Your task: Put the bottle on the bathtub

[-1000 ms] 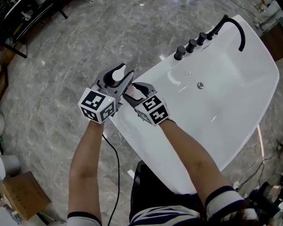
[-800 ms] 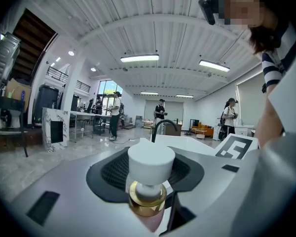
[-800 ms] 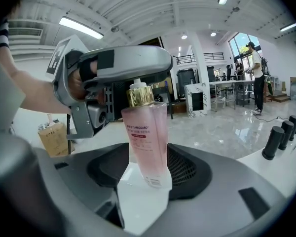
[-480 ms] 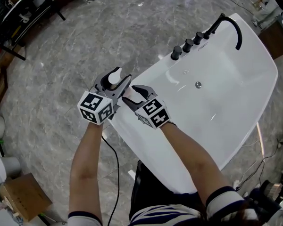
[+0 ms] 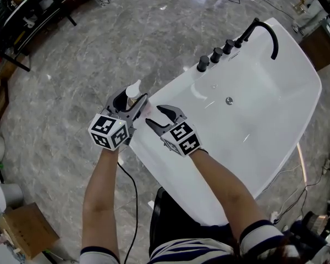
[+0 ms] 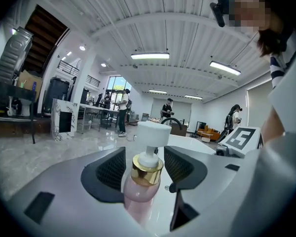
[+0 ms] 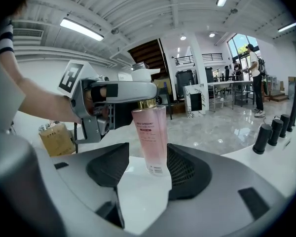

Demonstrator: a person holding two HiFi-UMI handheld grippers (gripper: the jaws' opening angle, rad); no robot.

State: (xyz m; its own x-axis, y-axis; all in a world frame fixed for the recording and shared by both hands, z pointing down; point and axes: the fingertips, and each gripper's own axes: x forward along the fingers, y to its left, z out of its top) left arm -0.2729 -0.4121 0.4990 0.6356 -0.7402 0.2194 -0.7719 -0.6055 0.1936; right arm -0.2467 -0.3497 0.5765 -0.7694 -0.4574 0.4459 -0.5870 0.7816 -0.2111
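A pink bottle (image 5: 133,90) with a gold collar and white pump stands upright on the near left rim of the white bathtub (image 5: 264,120). My left gripper (image 5: 131,99) sits around it. In the left gripper view the bottle (image 6: 147,174) rises between the pads with a gap on each side, and the jaws have just been opening. My right gripper (image 5: 158,116) is open just to the right of the bottle. In the right gripper view the bottle (image 7: 152,137) stands on the rim (image 7: 138,196) ahead of those jaws, and the left gripper (image 7: 113,100) reaches in at its neck.
A black curved faucet (image 5: 264,32) and a row of black knobs (image 5: 215,55) stand on the tub's far rim. Grey marble floor surrounds the tub. A cardboard box (image 5: 22,230) lies at lower left, and a black cable (image 5: 133,202) trails under my left arm.
The left jaws have spread apart from the bottle. Both hands have shifted slightly down and left in the head view, and the right gripper has drawn a little back from the bottle.
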